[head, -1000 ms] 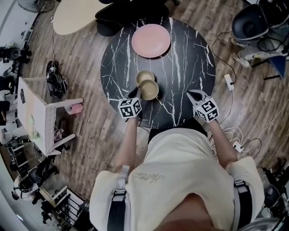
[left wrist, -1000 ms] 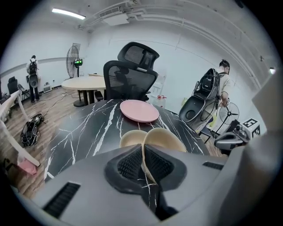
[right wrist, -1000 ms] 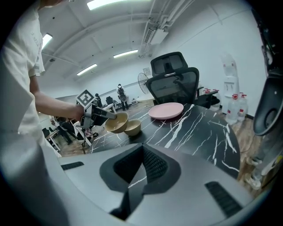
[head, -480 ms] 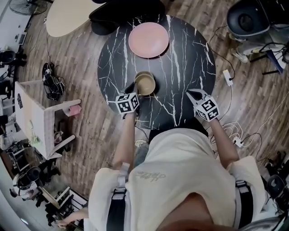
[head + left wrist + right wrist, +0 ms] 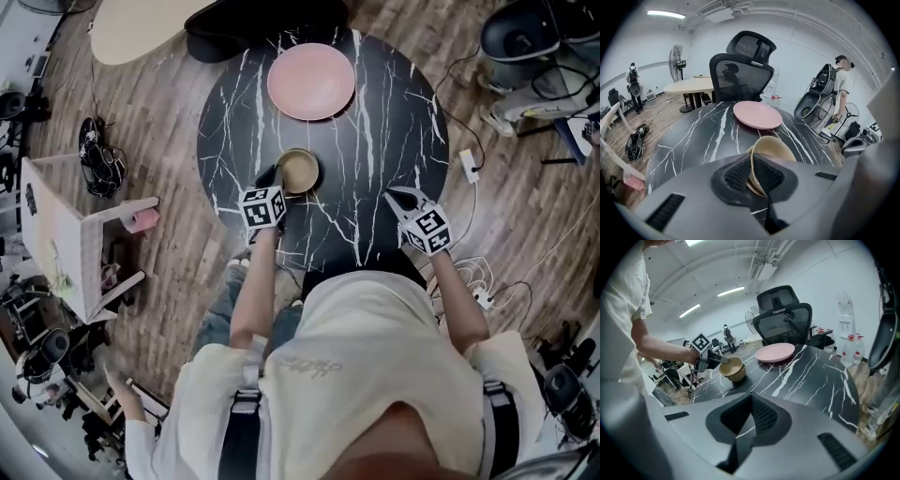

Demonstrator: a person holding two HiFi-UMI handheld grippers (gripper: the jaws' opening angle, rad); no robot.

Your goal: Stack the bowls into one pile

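Cream T-shirt (image 5: 375, 375) — dark shoulder straps (image 5: 500, 422)

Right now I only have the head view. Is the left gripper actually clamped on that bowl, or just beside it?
Observer: Clamped. In the left gripper view, the left gripper has its pads shut on the rim of the upper bowl.
Operator: Upper? I see one bowl from above.
Observer: There are two. The right gripper view shows them side on, with the upper bowl nested in a lower bowl.
Operator: Right gripper carrying anything?
Observer: No. In its own view, the right gripper has its jaws together with nothing between them.
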